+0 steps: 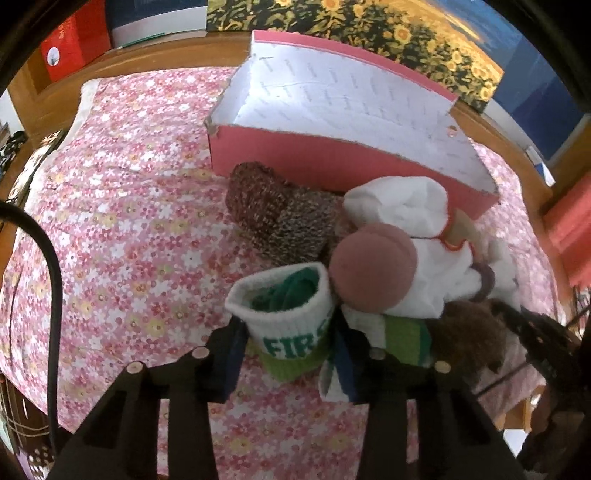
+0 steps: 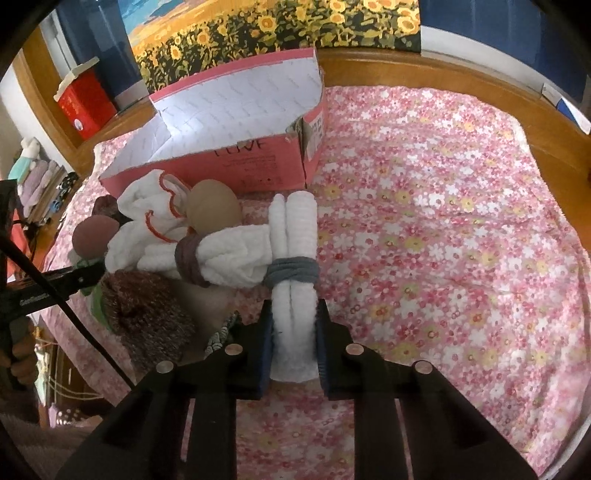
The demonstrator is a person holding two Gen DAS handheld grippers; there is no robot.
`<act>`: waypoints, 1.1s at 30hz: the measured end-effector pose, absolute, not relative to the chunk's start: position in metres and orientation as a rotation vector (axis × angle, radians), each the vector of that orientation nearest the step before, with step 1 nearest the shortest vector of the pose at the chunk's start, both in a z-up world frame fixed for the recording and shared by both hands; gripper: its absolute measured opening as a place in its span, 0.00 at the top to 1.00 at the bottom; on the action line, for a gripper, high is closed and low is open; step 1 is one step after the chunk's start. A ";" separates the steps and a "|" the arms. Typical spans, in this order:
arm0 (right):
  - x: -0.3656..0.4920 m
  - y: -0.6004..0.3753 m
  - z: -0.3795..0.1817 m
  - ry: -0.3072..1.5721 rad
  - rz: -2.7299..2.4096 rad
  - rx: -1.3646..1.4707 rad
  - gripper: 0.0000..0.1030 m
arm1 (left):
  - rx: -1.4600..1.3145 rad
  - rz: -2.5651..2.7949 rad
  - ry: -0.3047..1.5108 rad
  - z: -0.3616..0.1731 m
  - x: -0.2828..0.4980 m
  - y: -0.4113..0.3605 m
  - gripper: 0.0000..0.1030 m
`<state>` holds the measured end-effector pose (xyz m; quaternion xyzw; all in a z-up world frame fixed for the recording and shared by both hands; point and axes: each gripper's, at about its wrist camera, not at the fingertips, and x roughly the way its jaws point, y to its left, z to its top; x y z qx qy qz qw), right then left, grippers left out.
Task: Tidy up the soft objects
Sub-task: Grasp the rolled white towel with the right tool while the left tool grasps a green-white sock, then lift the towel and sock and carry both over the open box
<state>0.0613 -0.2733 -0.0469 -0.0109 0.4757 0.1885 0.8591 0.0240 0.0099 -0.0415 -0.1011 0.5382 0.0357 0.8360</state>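
Observation:
A pile of soft things lies on the floral bedspread in front of an open pink box (image 1: pixel 332 162) (image 2: pixel 236 162). My left gripper (image 1: pixel 290 332) is shut on a rolled white-and-green sock (image 1: pixel 288 317) printed "FIRS". Beside it lie a brown knitted bundle (image 1: pixel 273 214), a pink ball (image 1: pixel 373 269) and white cloths (image 1: pixel 402 206). My right gripper (image 2: pixel 294 325) is shut on a white rolled towel (image 2: pixel 294 236) bound with a grey band (image 2: pixel 291 273). A second white towel (image 2: pixel 229 254) with a purple band lies beside it, near a tan ball (image 2: pixel 212 210).
The bed's wooden frame (image 2: pixel 480 96) curves around the back, under a sunflower painting (image 2: pixel 277 26). A red box (image 2: pixel 86 103) stands on a shelf at left. The left gripper's arm (image 2: pixel 51 284) shows at the left of the right wrist view. Open bedspread (image 2: pixel 443 240) lies to the right.

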 end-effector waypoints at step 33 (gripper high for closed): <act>0.031 -0.247 -0.004 0.880 0.362 0.006 0.81 | -0.248 -0.035 1.073 -0.008 0.017 0.055 0.56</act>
